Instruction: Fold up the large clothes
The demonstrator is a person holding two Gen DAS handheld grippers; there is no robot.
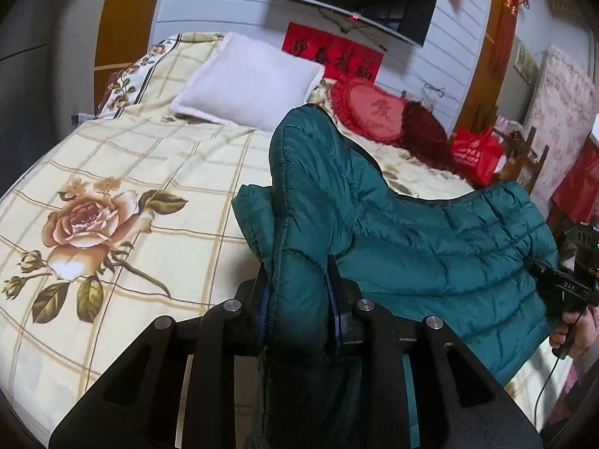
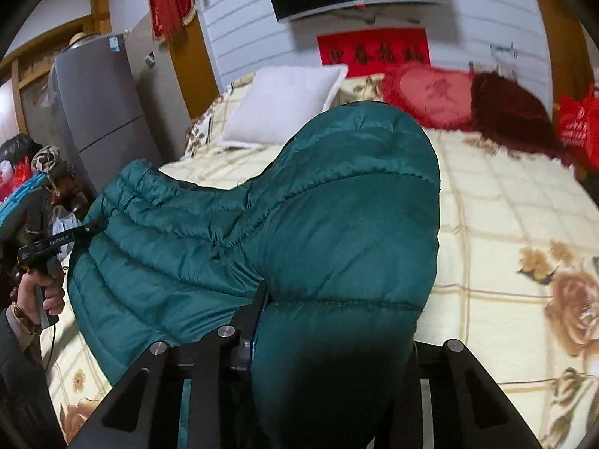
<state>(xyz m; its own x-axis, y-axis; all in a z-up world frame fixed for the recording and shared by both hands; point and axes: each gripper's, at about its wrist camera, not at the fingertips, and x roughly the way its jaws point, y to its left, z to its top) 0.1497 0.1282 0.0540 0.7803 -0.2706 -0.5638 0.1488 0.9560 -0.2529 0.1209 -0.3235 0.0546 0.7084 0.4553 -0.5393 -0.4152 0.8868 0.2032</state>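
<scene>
Closest to the lens: left gripper (image 1: 297, 308) clenched on a fat wad of the teal puffer jacket (image 1: 430, 247), fabric bulging up btwn the jaws. Same deal on the other side, right gripper (image 2: 337, 321) grasping a puffy fold of the same jacket (image 2: 299, 224); only one of its jaws shows, the stuffing hides the rest. Jacket hangs btwn the two, lifted off the floral bedspread (image 1: 131, 172), sagging in the middle w/ its lower part seemingly on the bed. White pillow (image 1: 251, 82) and red heart cushion (image 1: 370, 108) sit far back, well apart from it. Risk imo: slick padded shell creeps out of a grip, or one side gets pulled harder and the fold lands crooked.
</scene>
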